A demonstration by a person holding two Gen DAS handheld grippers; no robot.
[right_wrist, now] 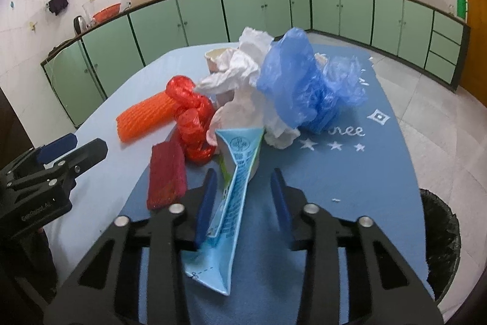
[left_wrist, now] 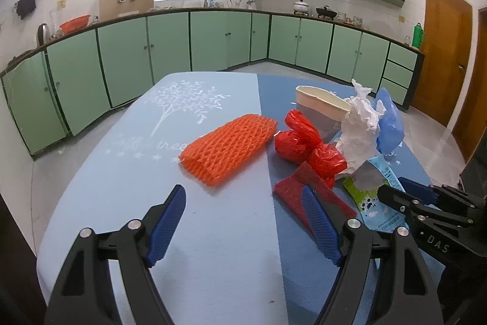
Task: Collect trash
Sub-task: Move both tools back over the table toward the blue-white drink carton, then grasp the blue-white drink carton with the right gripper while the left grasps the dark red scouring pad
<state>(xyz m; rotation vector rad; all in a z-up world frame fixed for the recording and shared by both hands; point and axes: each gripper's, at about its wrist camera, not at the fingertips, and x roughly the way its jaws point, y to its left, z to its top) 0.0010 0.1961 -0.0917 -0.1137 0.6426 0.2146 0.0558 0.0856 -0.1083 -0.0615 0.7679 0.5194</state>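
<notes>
Blue carton (right_wrist: 234, 172) sits between right gripper (right_wrist: 243, 181) pads.

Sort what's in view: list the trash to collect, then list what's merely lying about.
Trash:
orange foam net
red plastic bag
dark red net
blue carton
white paper
blue plastic bag
paper cup
For it: bin

Lying about:
red basin
kettle
green bottle
</notes>
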